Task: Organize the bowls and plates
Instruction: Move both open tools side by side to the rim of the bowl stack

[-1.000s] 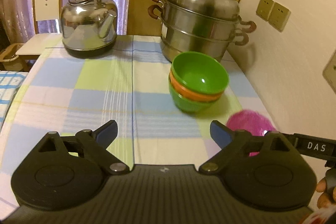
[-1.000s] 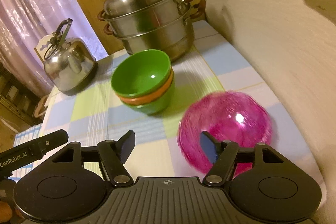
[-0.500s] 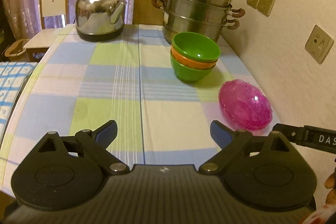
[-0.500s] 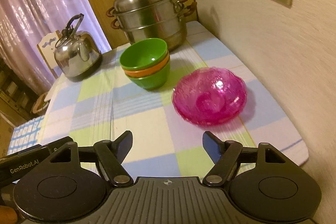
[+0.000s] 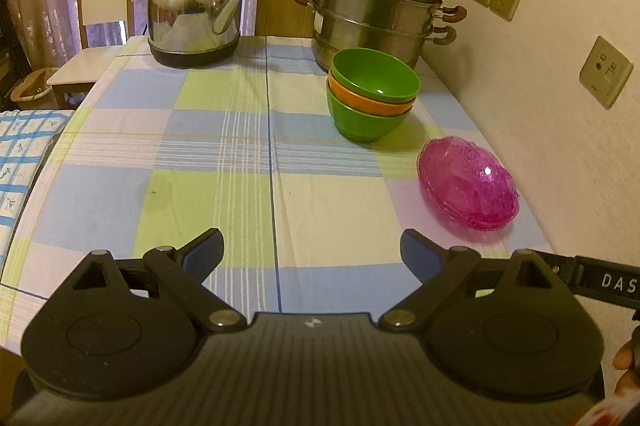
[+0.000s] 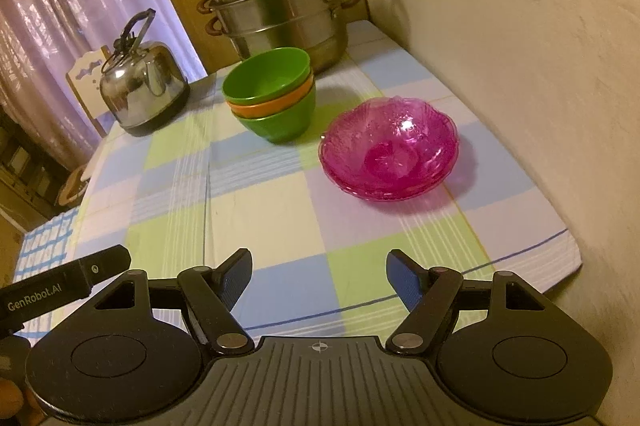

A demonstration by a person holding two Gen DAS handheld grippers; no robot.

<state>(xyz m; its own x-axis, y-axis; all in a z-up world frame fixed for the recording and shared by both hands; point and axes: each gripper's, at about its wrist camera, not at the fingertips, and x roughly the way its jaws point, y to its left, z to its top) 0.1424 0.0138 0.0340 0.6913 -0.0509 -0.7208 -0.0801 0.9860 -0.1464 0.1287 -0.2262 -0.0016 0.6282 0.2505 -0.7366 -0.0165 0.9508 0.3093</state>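
Note:
A stack of three bowls [image 5: 372, 94] [image 6: 272, 98], green over orange over green, stands on the checked tablecloth in front of the steamer pot. Nearer and to its right rest pink glass dishes [image 5: 468, 184] [image 6: 390, 148], nested together close to the wall. My left gripper [image 5: 312, 246] hangs open over the near edge of the table, nothing between its fingers. My right gripper [image 6: 319, 272] is also open and empty, well short of the pink dishes. Part of the other gripper shows at each view's side.
A steel kettle [image 5: 192, 22] [image 6: 142, 86] and a tiered steamer pot [image 5: 376, 6] [image 6: 280, 10] stand at the table's far end. The wall with sockets [image 5: 606, 72] runs along the right edge. A white chair [image 5: 100, 26] stands beyond the far left corner.
Both grippers have pulled back from the bowls toward the table's near edge. The pink dishes, once between the right gripper's fingers, now sit free on the cloth farther off.

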